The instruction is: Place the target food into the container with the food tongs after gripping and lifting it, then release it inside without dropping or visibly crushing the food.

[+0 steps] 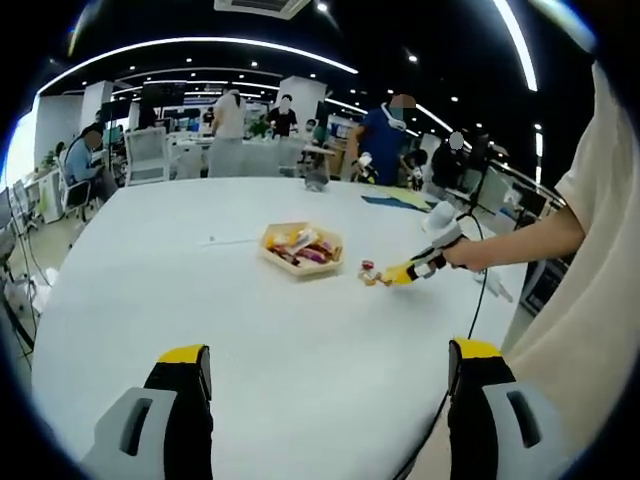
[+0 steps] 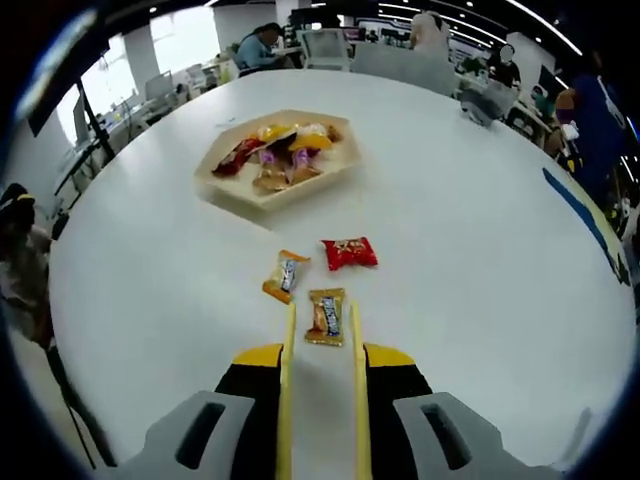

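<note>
A small brown-and-gold snack packet [image 2: 326,317] lies flat on the white desk [image 2: 480,250], right between the two yellow arms of the food tongs [image 2: 320,345] that the right gripper [image 2: 322,375] carries. The tong tips stand on either side of the packet's near half, apart from one another, and whether they touch the wrapper cannot be told; the packet is not lifted. The right gripper's black, yellow-tipped jaws sit against the outer sides of the tong arms, clamped on them.

Just beside this packet, farther out on the desk, lie an orange packet [image 2: 286,275] and a red packet [image 2: 350,253], each apart from the tongs. Beyond them, nearer the middle of the desk, stands the pale hexagonal container [image 2: 215,178], already holding a heap of mixed wrapped snacks [image 2: 285,150].

In the left gripper view the container [image 1: 280,262] shows mid-desk, with the right gripper [image 1: 418,268] held in a person's hand [image 1: 462,253] beside it and the loose packets [image 1: 370,274] at its tip. The left gripper [image 1: 330,385] hovers over bare desk near the close edge, jaws spread wide with nothing between them.

Beyond the desk's far edge, people [image 1: 383,135] stand and sit among office desks.
</note>
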The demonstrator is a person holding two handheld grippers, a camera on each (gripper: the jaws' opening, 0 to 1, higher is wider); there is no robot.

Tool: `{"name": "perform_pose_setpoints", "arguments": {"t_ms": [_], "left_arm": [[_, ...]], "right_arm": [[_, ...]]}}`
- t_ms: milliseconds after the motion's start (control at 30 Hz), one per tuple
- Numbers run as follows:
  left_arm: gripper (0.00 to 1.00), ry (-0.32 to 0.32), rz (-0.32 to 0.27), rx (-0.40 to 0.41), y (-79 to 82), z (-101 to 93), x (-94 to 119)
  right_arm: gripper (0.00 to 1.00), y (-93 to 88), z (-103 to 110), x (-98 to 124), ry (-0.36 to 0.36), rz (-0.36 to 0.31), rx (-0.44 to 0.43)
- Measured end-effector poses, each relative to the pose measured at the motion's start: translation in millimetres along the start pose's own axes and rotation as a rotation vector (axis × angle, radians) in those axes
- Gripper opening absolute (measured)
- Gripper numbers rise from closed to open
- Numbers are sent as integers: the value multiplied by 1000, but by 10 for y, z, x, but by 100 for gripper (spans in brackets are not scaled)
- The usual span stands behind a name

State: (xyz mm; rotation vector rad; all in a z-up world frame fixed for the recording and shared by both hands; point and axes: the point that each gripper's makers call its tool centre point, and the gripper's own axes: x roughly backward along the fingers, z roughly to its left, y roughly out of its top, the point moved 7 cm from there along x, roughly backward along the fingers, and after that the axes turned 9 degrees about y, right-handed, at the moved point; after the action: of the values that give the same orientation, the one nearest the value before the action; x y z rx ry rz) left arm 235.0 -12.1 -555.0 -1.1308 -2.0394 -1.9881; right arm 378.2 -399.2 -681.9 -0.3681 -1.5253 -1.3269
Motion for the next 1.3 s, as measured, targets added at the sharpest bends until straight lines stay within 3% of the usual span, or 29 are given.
{"name": "perform_pose_setpoints", "arguments": {"t_ms": [500,833,1300], "left_arm": [[99,3,8,3,-11,-15,2],[99,5,14,2,-20,5,9],[98,-3,21,4,-23,-10,-7]], "right_arm": [[28,-63,9,-66,29,67,24],[28,-28,3,-63,25,34,-4],[27,-20,-3,-91,15,45,-6]]}}
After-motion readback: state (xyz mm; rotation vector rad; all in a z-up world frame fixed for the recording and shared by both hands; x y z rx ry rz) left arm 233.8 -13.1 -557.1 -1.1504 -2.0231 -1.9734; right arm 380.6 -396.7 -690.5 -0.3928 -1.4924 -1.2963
